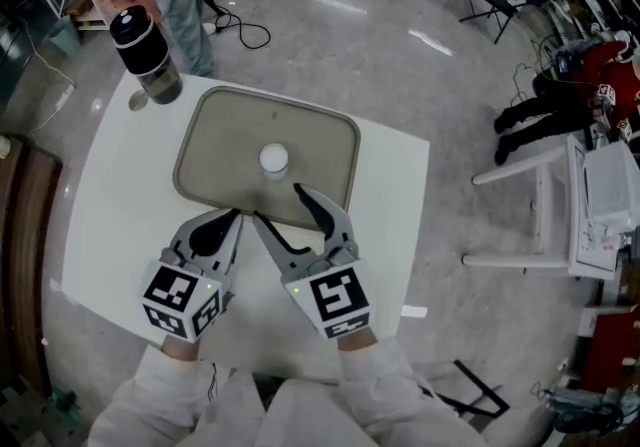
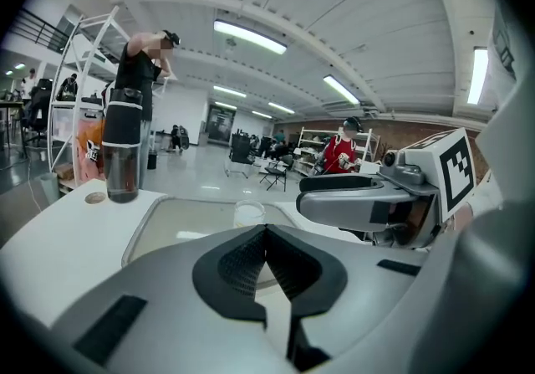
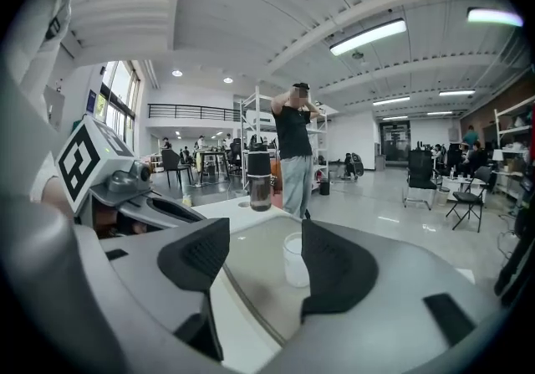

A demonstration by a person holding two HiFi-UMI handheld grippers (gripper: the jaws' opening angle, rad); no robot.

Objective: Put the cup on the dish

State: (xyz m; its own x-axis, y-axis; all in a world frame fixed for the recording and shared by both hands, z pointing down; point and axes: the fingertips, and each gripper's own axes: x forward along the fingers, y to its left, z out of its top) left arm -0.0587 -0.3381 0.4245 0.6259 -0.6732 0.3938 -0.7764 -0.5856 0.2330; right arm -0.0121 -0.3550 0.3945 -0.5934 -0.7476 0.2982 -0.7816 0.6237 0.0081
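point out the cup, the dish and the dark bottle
cup (image 1: 274, 159), head view, on its open top
dish (image 1: 225, 140), head view, on the bare floor left of the cup
bottle (image 1: 140, 43), head view, on its black upper part

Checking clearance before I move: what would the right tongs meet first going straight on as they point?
Most likely the cup, standing on the dish, framed between the open right tongs. They point slightly down, so the dish might come first; depth is unclear.
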